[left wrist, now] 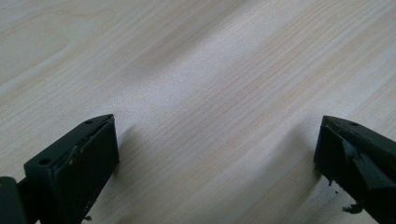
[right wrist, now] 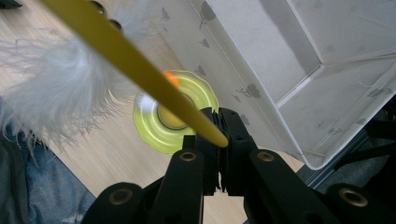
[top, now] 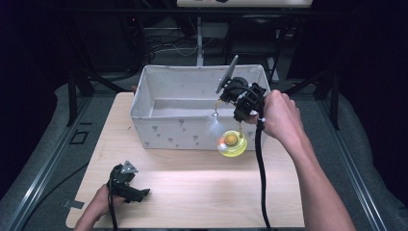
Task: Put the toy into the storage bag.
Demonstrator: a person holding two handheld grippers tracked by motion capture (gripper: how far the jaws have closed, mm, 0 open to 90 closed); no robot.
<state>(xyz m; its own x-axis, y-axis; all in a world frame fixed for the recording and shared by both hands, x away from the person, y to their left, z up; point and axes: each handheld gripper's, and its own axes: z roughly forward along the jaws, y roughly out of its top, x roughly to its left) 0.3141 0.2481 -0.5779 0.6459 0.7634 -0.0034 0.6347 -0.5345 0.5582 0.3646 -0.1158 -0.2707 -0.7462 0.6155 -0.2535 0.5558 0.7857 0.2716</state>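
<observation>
Yellow and slender, a stick (right wrist: 135, 65) is pinched near one end between the closed jaws of the right gripper (top: 243, 103), which a hand (top: 281, 118) holds up at the front right corner of a white fabric box (top: 166, 130) patterned with small grey shapes. In the right gripper view the stick's long axis runs away from the jaws toward the upper left, passing a tuft of white feathers (right wrist: 51, 100) and some small dark fittings too blurred to identify. Beyond the jaws, down on the pale wooden table (top: 202, 187), lies a translucent yellow-green disc (top: 232, 143) with an orange ball at its centre, just in front of the box's front wall; whether it is joined to the stick cannot be told. The high view shows the feathers (top: 215, 126) hanging outside the box, against that front wall, with the open interior lying just beyond the rim. If the feathered toy is meant for the box, the move turns on that: the stick must go up and over the near rim, away from the person. The left gripper (top: 126, 185) rests on the table's near left corner, well apart from the box, and the left gripper view shows its jaws spread wide over bare wood, holding nothing. The right hand is plainly the nearer one.
</observation>
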